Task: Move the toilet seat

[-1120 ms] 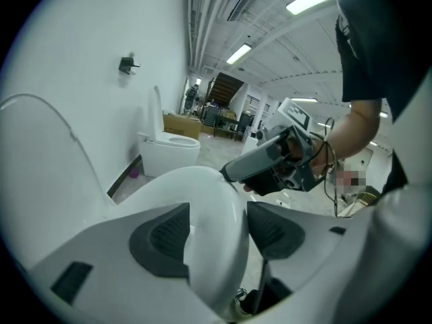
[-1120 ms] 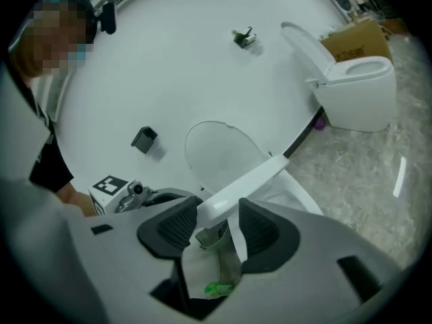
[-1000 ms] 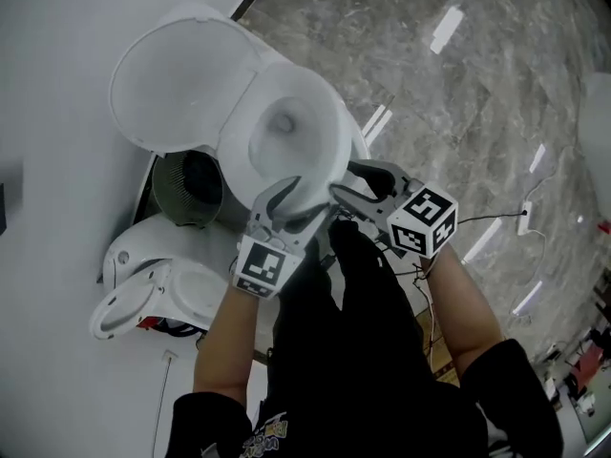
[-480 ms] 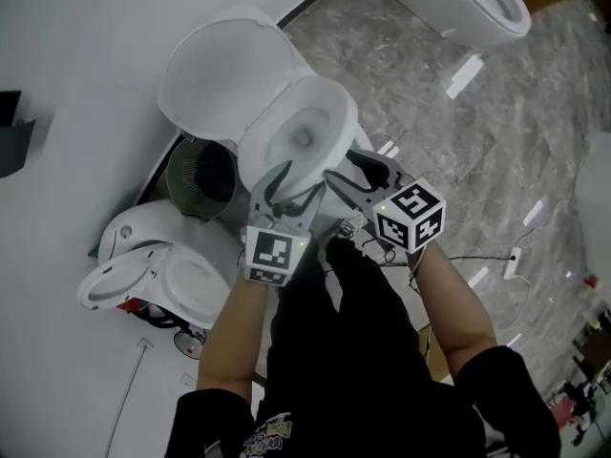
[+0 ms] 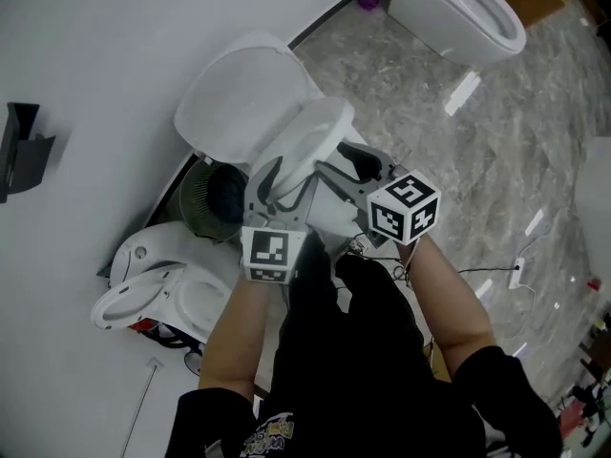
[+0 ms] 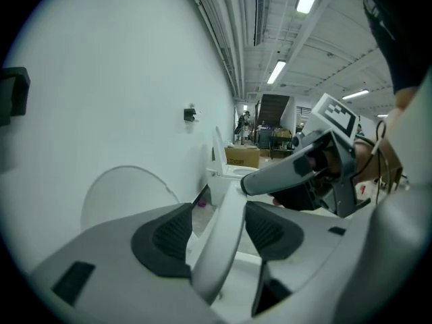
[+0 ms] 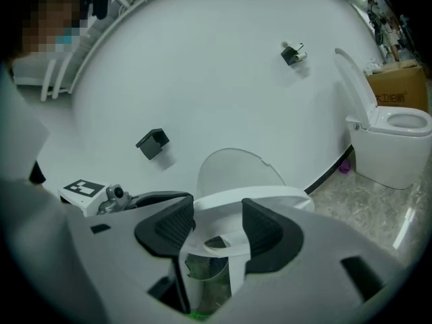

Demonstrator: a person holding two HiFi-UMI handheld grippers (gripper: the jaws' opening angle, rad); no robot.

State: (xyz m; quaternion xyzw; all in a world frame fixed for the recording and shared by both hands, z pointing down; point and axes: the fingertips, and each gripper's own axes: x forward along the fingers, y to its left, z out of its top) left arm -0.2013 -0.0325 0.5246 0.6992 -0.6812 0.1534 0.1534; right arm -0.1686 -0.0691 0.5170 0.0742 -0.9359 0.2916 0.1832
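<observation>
The white toilet seat point(image 5: 307, 139) is tilted up off the bowl, its front edge raised toward the upright lid point(image 5: 246, 103) against the wall. My left gripper point(image 5: 279, 181) is shut on the seat's front rim point(image 6: 231, 218), which runs between its two pads. My right gripper point(image 5: 342, 165) grips the same front edge just to the right. Its jaws have opened slightly in the last second, and the seat point(image 7: 251, 197) spans the gap between both pads. In the right gripper view the lid point(image 7: 236, 170) stands behind the seat.
A dark mesh waste bin point(image 5: 210, 198) stands left of the toilet, with a white toilet body point(image 5: 158, 289) lying beside it. A second toilet point(image 5: 468, 8) stands at the back right. A black bracket point(image 5: 24, 146) is on the wall. Cables point(image 5: 487, 270) cross the marble floor.
The seat has gone from lying flat on the bowl to tilted up. Both grippers rose with its front edge toward the lid.
</observation>
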